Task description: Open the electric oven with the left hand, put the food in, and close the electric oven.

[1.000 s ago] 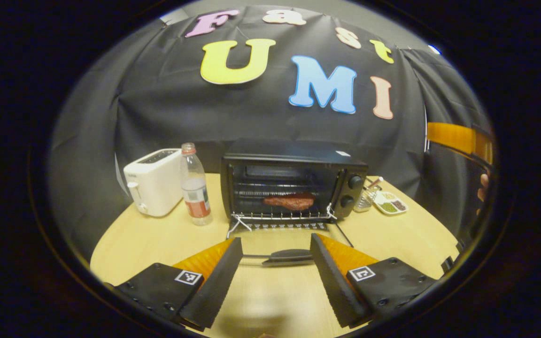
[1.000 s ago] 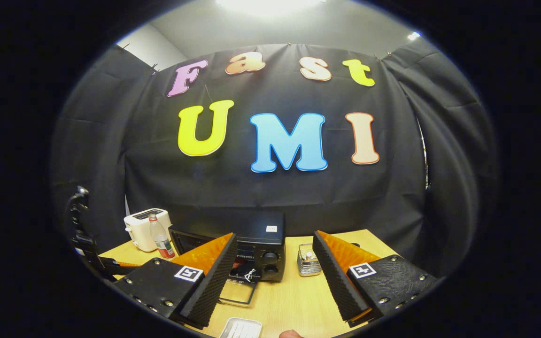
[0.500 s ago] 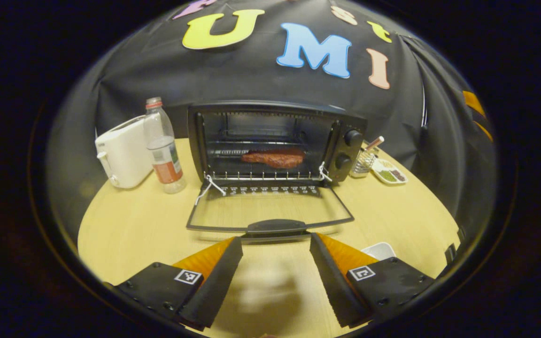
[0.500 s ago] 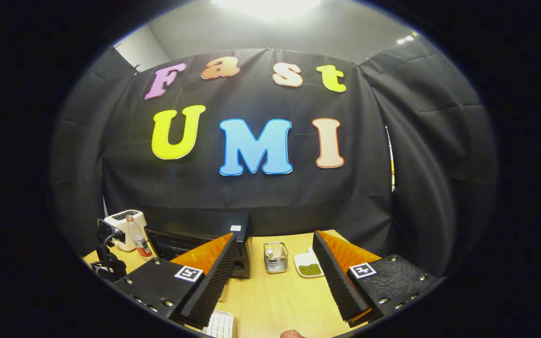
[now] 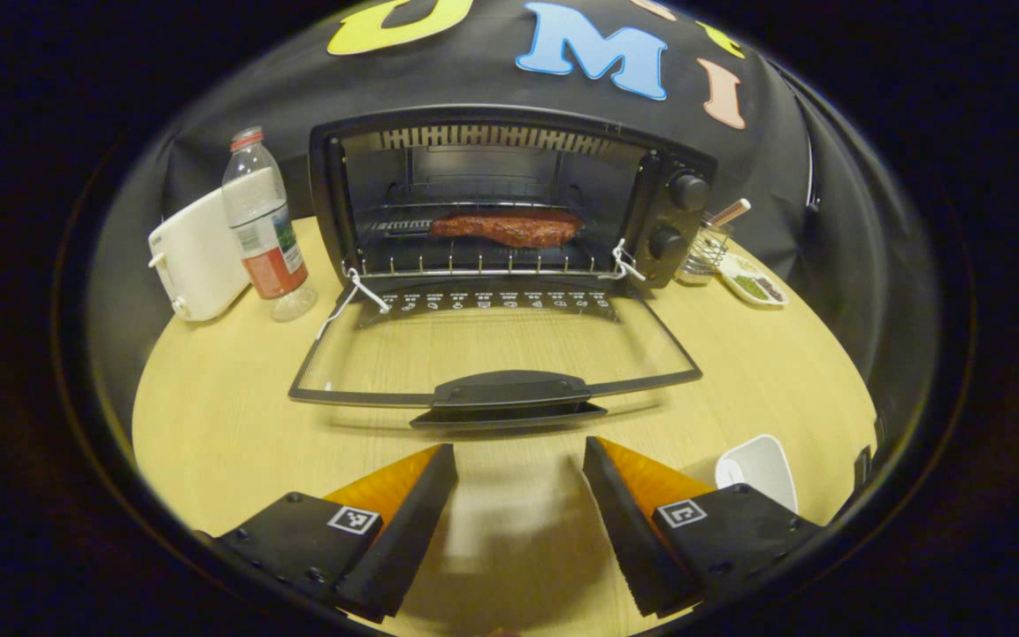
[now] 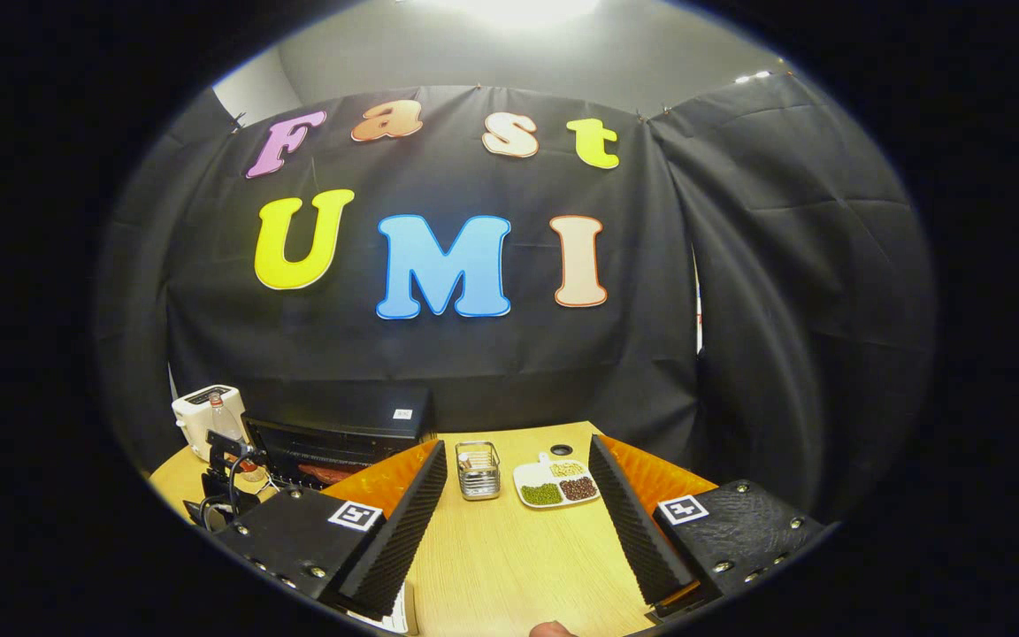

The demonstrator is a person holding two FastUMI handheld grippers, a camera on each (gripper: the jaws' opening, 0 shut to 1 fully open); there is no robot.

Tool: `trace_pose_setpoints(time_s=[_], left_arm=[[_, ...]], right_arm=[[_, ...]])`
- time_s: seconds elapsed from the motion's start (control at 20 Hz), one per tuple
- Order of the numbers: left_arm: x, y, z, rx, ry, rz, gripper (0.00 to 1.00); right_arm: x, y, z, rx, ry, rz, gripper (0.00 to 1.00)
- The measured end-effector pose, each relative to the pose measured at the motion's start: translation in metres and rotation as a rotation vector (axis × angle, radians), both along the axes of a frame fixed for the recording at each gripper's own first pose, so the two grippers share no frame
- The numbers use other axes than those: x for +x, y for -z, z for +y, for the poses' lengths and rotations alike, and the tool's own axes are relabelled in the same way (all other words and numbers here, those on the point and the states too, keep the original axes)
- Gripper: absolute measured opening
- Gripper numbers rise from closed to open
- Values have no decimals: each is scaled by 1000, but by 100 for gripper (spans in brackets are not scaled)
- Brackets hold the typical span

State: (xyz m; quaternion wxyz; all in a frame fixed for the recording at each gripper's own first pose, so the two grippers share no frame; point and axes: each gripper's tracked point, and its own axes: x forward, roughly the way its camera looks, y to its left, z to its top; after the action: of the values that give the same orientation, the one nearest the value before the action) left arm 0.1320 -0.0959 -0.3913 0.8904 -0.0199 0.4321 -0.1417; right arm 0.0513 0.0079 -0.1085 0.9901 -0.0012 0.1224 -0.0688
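Note:
The black electric oven (image 5: 509, 168) stands open, its glass door (image 5: 492, 349) lying flat toward me with the handle (image 5: 509, 394) at the near edge. A reddish-brown piece of meat (image 5: 505, 228) rests on the rack inside. My left gripper (image 5: 518, 504) is open and empty over the table, a short way in front of the handle. My right gripper (image 6: 518, 522) is also open and empty, held higher over the table to the right of the oven (image 6: 341, 433). In the right gripper view the meat (image 6: 319, 473) shows as a red strip inside the oven.
A white toaster (image 5: 195, 257) and a water bottle (image 5: 257, 230) stand left of the oven. A wire holder (image 5: 704, 257) and a small dish of beans (image 5: 753, 287) sit to its right. A white dish (image 5: 757, 460) lies near the table's front right edge.
The left gripper has risen and moved closer to the oven, tilting down onto the lowered door. The right gripper has swung to the right, away from the oven. Both stayed open.

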Motion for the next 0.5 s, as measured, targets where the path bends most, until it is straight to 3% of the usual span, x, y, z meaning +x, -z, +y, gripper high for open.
trace_pose_setpoints(time_s=[0.5], left_arm=[[11,6,0,75,-1,-34,98]], right_arm=[[-4,-3,-10,-22,6,1,98]])
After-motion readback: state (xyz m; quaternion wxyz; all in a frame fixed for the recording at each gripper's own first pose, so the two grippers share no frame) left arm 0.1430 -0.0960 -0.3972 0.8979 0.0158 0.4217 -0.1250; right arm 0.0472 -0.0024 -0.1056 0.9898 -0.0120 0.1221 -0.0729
